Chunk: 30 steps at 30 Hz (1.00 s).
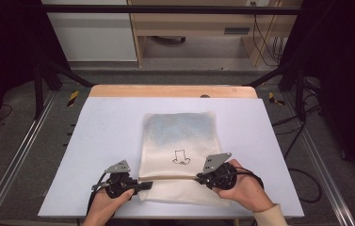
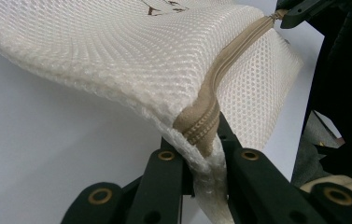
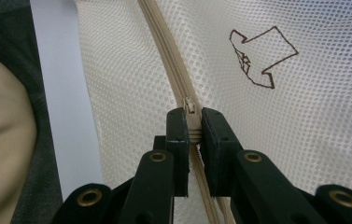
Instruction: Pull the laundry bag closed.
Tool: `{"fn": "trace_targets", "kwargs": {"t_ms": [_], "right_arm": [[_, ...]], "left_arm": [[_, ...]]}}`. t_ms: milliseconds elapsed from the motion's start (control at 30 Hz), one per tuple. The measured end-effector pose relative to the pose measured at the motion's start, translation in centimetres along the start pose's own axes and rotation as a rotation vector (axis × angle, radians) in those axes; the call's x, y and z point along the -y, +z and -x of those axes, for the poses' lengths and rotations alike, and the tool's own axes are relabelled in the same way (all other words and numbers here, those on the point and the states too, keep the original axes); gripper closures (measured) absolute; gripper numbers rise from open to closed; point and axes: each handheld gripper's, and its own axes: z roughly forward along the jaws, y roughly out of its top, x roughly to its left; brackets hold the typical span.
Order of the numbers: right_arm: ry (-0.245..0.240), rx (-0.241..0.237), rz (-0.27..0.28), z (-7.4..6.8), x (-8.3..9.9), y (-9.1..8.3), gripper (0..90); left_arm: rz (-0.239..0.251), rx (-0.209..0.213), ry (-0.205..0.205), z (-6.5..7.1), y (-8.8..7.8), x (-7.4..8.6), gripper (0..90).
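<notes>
A cream mesh bag (image 1: 180, 141) with a small brown line drawing (image 1: 181, 157) lies on the white table (image 1: 104, 136), something bluish showing through its far half. A beige zipper (image 1: 170, 178) runs across its near end. My left gripper (image 1: 143, 184) is shut on the zipper's left end and the mesh edge (image 2: 206, 154), lifting that corner. My right gripper (image 1: 198, 178) is shut on the zipper pull (image 3: 190, 122) at the right end of the zipper (image 3: 173, 70). The drawing (image 3: 260, 58) sits just beyond the right jaws.
The table's wooden far edge (image 1: 173, 91) borders a metal frame (image 1: 38, 70). A cabinet (image 1: 189, 23) and cables (image 1: 267, 37) stand on the floor behind. Each gripper's cable (image 1: 255, 179) trails near the front edge.
</notes>
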Motion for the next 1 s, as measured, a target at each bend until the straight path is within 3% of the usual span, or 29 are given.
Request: {"fn": "trace_targets", "kwargs": {"t_ms": [1000], "right_arm": [[0.024, 0.016, 0.009, 0.0, 1.4, -1.0, 82.2]], "left_arm": [[0.002, -0.004, 0.005, 0.0, -0.1, -0.1, 84.7]]}}
